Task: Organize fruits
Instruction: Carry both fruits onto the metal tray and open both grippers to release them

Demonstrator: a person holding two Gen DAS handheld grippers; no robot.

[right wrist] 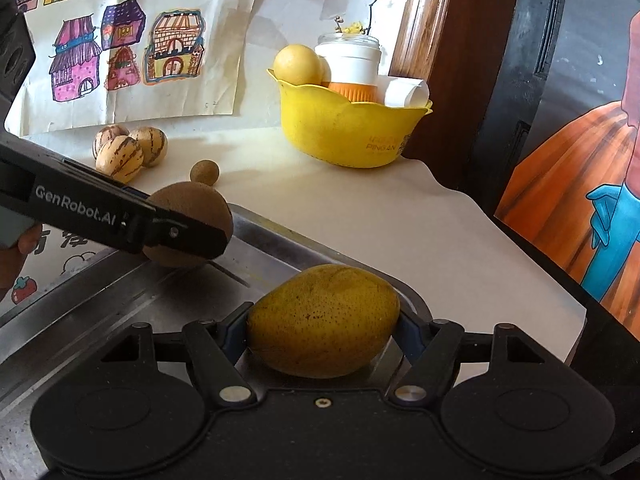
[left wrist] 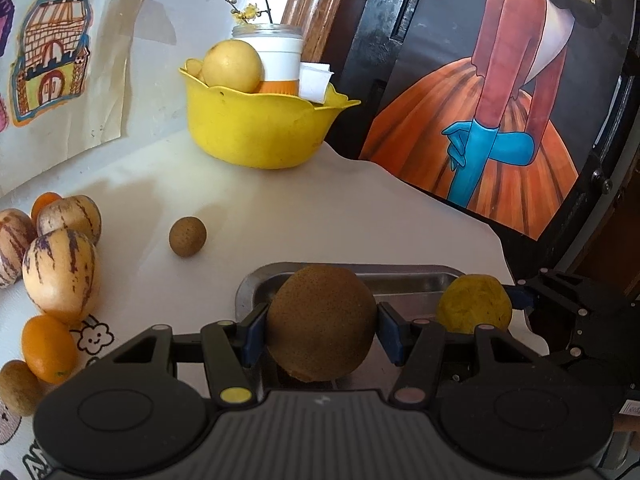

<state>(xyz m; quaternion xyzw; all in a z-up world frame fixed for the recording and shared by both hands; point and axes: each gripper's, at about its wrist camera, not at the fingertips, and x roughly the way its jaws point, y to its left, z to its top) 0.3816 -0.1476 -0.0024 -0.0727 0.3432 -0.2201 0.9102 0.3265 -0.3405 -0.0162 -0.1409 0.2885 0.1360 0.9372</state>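
Left gripper [left wrist: 320, 334] jaws clamped on a round brown rough-skinned fruit [left wrist: 322, 323], held over the near-left end of the shallow steel tray [left wrist: 408, 280]; whether the fruit touches the tray floor, cannot tell. Right gripper [right wrist: 323, 330] jaws clamped on a yellow-green speckled pear-shaped fruit [right wrist: 324, 320], over the tray's [right wrist: 120, 304] far-right corner; in the left wrist view the same fruit [left wrist: 474, 305] sits at 3 o'clock of the brown one, tray between them. In the right wrist view the left gripper [right wrist: 188, 226] comes in from 9 o'clock with the brown fruit [right wrist: 190, 204] above the tray rim. Tray lies on a white bench [left wrist: 280, 208]. Further out, a small round brown fruit [left wrist: 187, 237] sits alone on the bench at 10 o'clock from the left gripper. Well apart at 9 o'clock: a cluster of cream purple-striped oval fruits [left wrist: 60, 276] touching each other, an orange citrus [left wrist: 49, 349] just beside them, another brown fruit [left wrist: 18, 388] at the frame edge. Farthest, at 12 o'clock, a yellow scalloped plastic bowl [left wrist: 260, 128] holds a pale yellow round fruit [left wrist: 232, 65], a white-and-orange cup [left wrist: 280, 64] and a small white carton [left wrist: 316, 80]. Behind it a glass jar with a yellow-blossom twig [left wrist: 260, 4]; children's house drawings [left wrist: 52, 60] on the wall at 10 o'clock, a painting of an orange skirt [left wrist: 500, 120] at 2 o'clock.
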